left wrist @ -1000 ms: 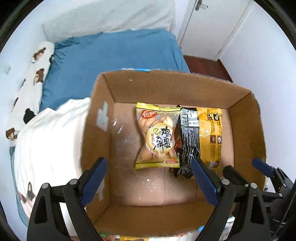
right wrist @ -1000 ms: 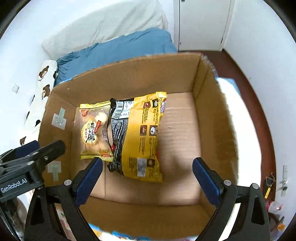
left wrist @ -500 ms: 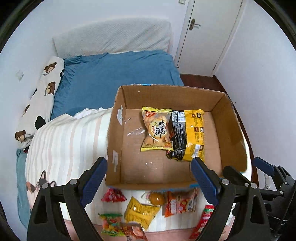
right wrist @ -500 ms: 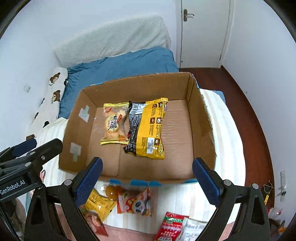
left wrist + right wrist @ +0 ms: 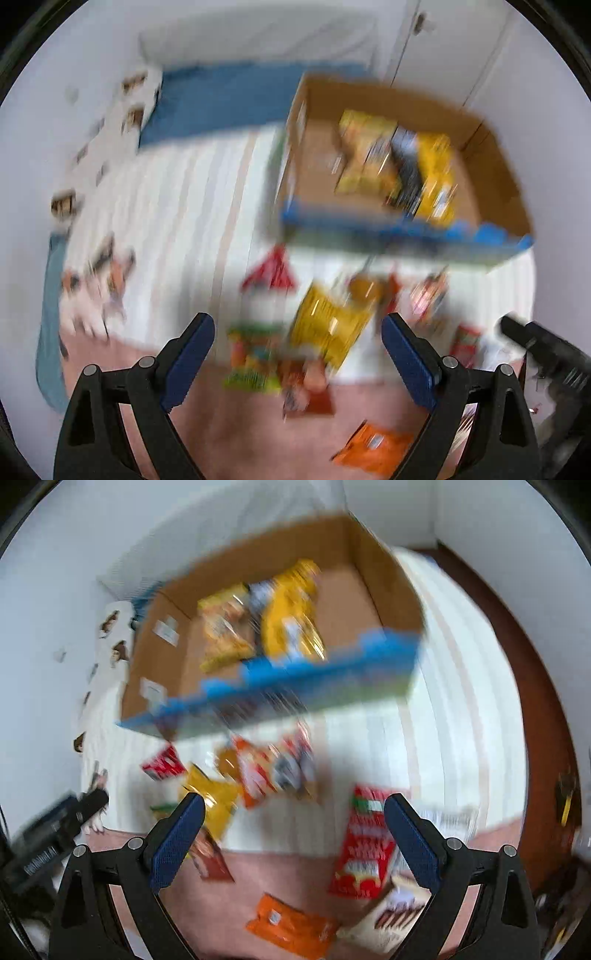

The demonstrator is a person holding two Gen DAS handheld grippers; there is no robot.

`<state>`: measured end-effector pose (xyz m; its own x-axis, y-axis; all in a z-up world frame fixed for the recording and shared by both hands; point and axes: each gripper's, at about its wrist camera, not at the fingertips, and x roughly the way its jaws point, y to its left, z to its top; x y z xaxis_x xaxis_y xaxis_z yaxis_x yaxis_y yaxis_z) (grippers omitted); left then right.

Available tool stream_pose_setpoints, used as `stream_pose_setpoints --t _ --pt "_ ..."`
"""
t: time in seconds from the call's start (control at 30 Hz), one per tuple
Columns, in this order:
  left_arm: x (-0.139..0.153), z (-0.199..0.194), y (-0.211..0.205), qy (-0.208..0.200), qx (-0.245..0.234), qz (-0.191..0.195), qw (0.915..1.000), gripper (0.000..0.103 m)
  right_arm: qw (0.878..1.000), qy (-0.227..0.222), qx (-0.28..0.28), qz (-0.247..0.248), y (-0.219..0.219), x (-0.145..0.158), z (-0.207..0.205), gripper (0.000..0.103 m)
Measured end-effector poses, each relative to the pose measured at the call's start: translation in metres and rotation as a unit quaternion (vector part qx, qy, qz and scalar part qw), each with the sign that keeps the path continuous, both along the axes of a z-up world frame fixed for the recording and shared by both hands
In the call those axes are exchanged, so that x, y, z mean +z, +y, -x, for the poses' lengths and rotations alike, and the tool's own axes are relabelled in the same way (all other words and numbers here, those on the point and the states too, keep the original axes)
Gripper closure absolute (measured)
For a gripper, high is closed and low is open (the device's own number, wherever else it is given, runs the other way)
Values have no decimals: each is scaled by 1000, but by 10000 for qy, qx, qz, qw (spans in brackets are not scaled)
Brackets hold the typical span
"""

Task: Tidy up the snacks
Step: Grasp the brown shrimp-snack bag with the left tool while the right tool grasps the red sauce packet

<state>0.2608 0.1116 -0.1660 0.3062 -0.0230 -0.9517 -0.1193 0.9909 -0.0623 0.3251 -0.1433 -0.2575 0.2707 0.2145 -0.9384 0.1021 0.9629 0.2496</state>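
Tongs on both sides gape empty above blurred snack packets (image 5: 354,834).

The room has white walls (image 5: 33,155) all around, and both pictures are blurry. A bed fills most of it — it has a blue sheet (image 5: 221,99), a white striped blanket (image 5: 177,206) with a pink one (image 5: 303,878) at the near edge, and a long white pillow with little brown bears (image 5: 114,635) along the wall. A white door (image 5: 436,44) stands at the far end, and a strip of dark brown wood floor (image 5: 532,686) runs beside the bed.
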Motion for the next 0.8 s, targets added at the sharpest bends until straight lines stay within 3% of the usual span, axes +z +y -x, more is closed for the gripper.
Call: stream_pose_setpoints --t 0.13,0.3,0.53,0.6,0.67,0.73,0.8 --pt "-74 24 13 904 256 227 9953 10 9978 566 -331 -20 -20 -49 19 3" --pt "-129 30 12 1465 379 619 9865 10 9947 933 -406 122 -29 -93 28 4" --pt "-157 16 -6 1540 253 522 9864 31 9958 794 -287 355 -24 -110 30 5" --pt "-158 15 -11 1514 195 478 9871 35 9958 786 -212 418 -21 -110 31 8" --pt "-156 15 -15 1462 107 479 9880 46 9962 776 -113 382 -18 -109 34 18" --pt "-155 22 -21 1479 64 518 9876 47 9958 871 -70 287 -16 -112 39 26" --pt "-157 28 -24 1472 29 471 9880 47 9939 1082 -135 176 -18 -124 46 27"
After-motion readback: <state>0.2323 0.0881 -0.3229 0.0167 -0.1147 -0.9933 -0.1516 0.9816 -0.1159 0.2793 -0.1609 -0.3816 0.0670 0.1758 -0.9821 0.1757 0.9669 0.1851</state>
